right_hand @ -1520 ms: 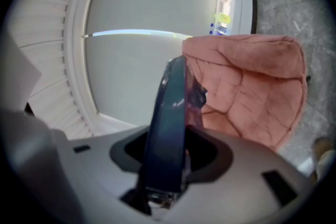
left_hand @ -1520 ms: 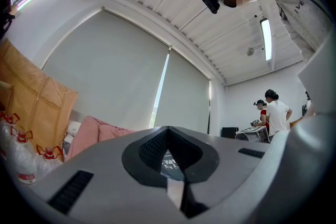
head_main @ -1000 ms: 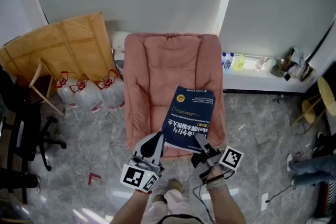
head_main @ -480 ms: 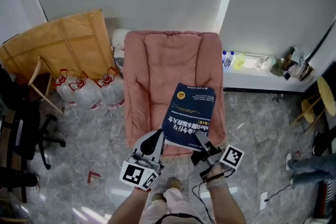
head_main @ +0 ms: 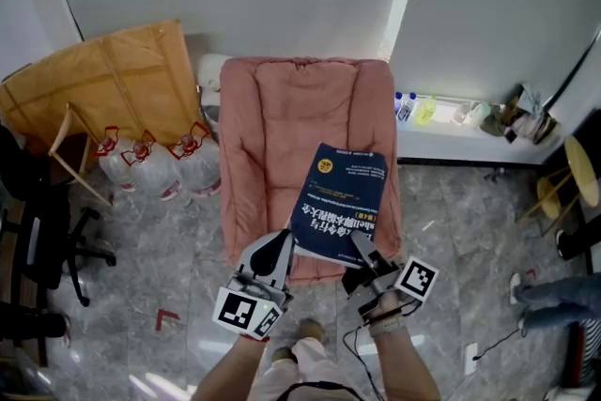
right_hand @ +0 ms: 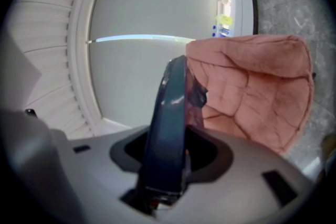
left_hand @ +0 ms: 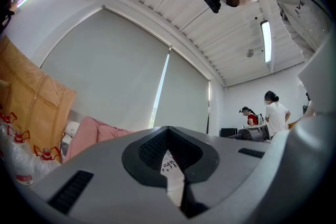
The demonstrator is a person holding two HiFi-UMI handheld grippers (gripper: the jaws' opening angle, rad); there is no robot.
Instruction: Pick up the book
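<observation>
A blue book (head_main: 338, 207) with white print hangs tilted over the front of a pink padded chair (head_main: 272, 127). My right gripper (head_main: 362, 263) is shut on the book's near edge. In the right gripper view the book (right_hand: 168, 128) stands edge-on between the jaws (right_hand: 168, 165), with the pink chair (right_hand: 252, 97) behind it. My left gripper (head_main: 275, 256) is beside the book's near left corner. Its jaws (left_hand: 168, 134) meet at the tips. A white printed patch shows through the gap behind them. Whether that gripper touches the book I cannot tell.
Water jugs (head_main: 155, 166) and flattened cardboard (head_main: 103, 80) stand left of the chair. A black office chair (head_main: 38, 239) is at the far left. A window ledge with bottles (head_main: 441, 113) runs to the right. Two people (left_hand: 273, 113) stand far off.
</observation>
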